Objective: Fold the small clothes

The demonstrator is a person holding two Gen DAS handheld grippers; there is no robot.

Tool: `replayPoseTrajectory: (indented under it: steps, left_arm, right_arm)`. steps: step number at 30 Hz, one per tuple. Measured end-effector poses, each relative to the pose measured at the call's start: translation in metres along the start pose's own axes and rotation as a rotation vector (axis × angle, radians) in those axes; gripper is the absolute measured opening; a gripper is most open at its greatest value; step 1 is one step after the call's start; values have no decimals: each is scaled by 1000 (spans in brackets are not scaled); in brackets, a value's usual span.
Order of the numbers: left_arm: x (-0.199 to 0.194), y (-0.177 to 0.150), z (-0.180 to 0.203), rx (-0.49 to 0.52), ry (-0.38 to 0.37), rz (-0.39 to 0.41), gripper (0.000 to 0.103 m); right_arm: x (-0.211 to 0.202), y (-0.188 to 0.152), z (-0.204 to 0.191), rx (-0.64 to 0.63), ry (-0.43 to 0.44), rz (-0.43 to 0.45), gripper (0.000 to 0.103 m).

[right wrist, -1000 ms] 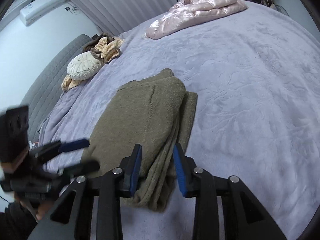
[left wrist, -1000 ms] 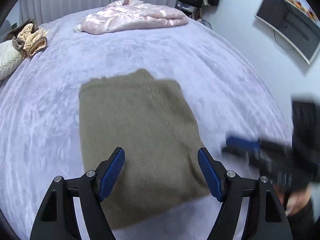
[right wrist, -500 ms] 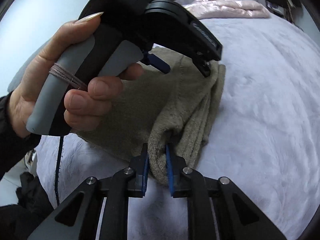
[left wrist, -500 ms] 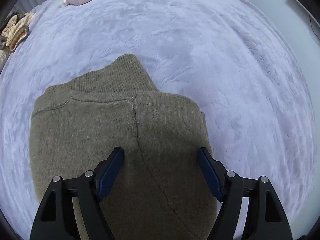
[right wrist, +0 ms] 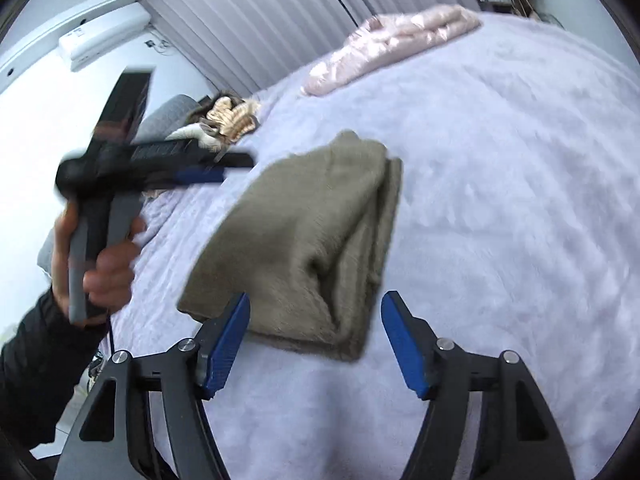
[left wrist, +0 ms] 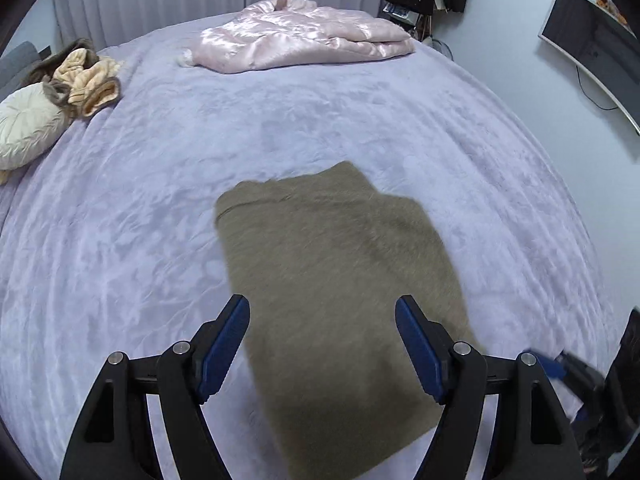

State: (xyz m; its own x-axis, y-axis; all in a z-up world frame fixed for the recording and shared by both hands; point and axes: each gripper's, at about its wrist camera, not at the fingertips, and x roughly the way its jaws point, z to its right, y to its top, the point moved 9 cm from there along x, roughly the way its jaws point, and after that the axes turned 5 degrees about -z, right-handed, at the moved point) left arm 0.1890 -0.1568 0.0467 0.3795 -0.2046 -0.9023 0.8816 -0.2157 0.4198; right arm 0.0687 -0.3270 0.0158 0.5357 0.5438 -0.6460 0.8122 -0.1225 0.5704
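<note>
An olive-brown knitted garment (left wrist: 340, 280) lies folded in a flat rectangle on the lilac bed cover (left wrist: 160, 184). It also shows in the right wrist view (right wrist: 304, 240), with its layered fold edge on the right side. My left gripper (left wrist: 322, 344) is open and empty, held above the garment's near part. My right gripper (right wrist: 316, 344) is open and empty, just short of the garment's near edge. The left gripper also shows in the right wrist view (right wrist: 160, 168), blurred, held in a hand at the left.
A pink satin quilt (left wrist: 304, 32) lies at the far side of the bed. A cream round cushion (left wrist: 24, 124) and beige clothes (left wrist: 88, 76) sit at the far left. A monitor (left wrist: 592, 40) hangs on the right wall. Curtains (right wrist: 248, 20) line the back.
My right gripper has opened, let go of the garment's edge and drawn back. My left gripper has lifted up and away from the garment.
</note>
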Motion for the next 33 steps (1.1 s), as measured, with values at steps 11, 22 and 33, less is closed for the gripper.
replayPoseTrajectory:
  steps: [11,22,33]
  left_arm:
    - [31,-74,-41,-163,-75,-88,94]
    - [48,-44,-29,-135,-153,-94,94]
    - [111,-29,-20,-191,-395,-207,101]
  right_arm:
    - [62,4,-7,52,-20,-131,69]
    - [17,41,32,193,-81,-48,89]
    - [129,54,50,242,-7,-272,89]
